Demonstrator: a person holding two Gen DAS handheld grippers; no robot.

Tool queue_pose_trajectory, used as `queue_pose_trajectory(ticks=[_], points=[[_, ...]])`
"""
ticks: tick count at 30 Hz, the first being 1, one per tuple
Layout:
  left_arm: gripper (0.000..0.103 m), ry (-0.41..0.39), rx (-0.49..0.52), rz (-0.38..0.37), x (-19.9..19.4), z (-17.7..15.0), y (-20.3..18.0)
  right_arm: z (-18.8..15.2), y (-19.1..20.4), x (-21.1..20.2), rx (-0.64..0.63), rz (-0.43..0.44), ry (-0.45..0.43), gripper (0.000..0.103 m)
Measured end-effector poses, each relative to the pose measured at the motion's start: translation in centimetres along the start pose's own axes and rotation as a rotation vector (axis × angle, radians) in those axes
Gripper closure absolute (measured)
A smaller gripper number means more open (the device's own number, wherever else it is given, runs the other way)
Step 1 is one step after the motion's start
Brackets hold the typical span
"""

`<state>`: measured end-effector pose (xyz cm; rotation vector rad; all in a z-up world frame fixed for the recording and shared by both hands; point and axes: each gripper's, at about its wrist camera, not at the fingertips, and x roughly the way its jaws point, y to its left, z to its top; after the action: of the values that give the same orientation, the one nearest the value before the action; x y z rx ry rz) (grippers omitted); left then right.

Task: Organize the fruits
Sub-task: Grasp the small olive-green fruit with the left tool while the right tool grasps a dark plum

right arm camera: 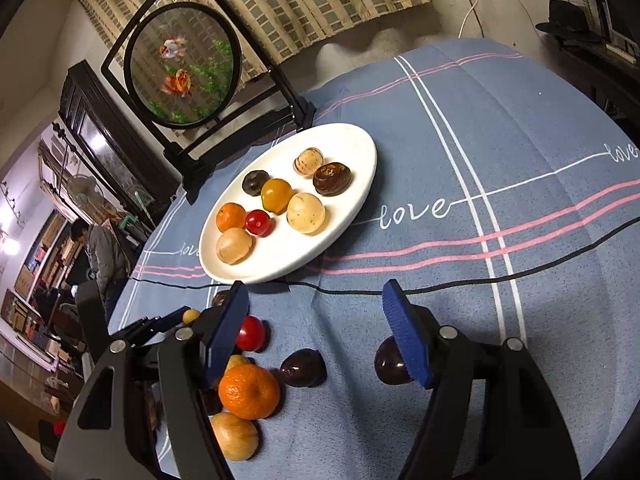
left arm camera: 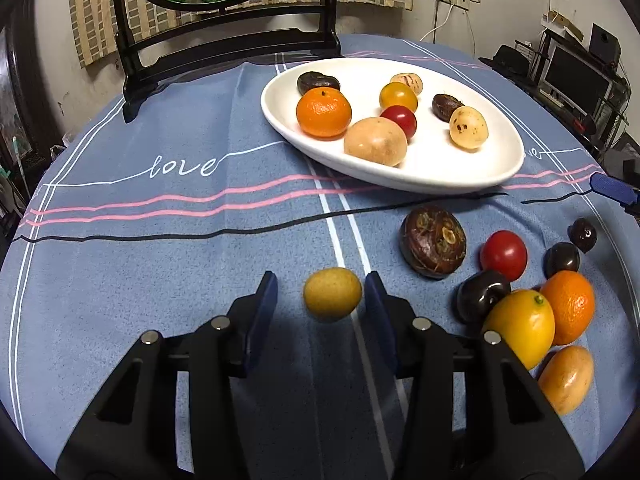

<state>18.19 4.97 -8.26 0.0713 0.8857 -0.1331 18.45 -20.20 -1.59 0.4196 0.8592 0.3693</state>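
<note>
A white oval plate (left arm camera: 496, 168) (right arm camera: 352, 200) holds several fruits, among them a mandarin (left arm camera: 323, 113) and a red cherry tomato (left arm camera: 399, 120). My left gripper (left arm camera: 322, 292) is open, its jaws on either side of a small yellow fruit (left arm camera: 332, 294) lying on the blue tablecloth. Right of it lie loose fruits: a dark water chestnut (left arm camera: 433, 247), a red tomato (left arm camera: 503, 255), a yellow fruit (left arm camera: 522, 326) and a mandarin (left arm camera: 570, 306). My right gripper (right arm camera: 316, 308) is open and empty above loose fruits: a mandarin (right arm camera: 249, 391), a red tomato (right arm camera: 251, 333), dark chestnuts (right arm camera: 304, 368).
A black-framed round goldfish screen (left arm camera: 224, 20) (right arm camera: 182, 64) stands behind the plate. The blue tablecloth (left arm camera: 160, 220) covers the round table. My right gripper's blue fingertip (left arm camera: 612, 192) shows at the right edge of the left wrist view. A person stands far left (right arm camera: 100, 256).
</note>
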Motion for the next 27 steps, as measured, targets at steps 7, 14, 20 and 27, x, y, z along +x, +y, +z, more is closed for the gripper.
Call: queue_pose_trajectory(ticks=[7, 14, 20, 27], points=[[0.075, -0.013, 0.023, -0.007, -0.3, -0.2, -0.7, -0.5, 0.1, 0.6, -0.026, -0.032, 0.026, 0.033], [0.075, -0.009, 0.035, -0.007, -0.4, -0.5, -1.2, -2.0, -0.7, -0.8, -0.068, -0.11, 0.003, 0.033], [0.075, -0.009, 0.045, 0.005, -0.4, -0.5, -1.2, -3.0, -1.1, -0.1, -0.099, -0.149, 0.029, 0.035], [0.075, -0.008, 0.044, 0.004, -0.4, -0.5, -1.3, -3.5, -1.3, 1.0, -0.128, -0.19, 0.057, 0.052]])
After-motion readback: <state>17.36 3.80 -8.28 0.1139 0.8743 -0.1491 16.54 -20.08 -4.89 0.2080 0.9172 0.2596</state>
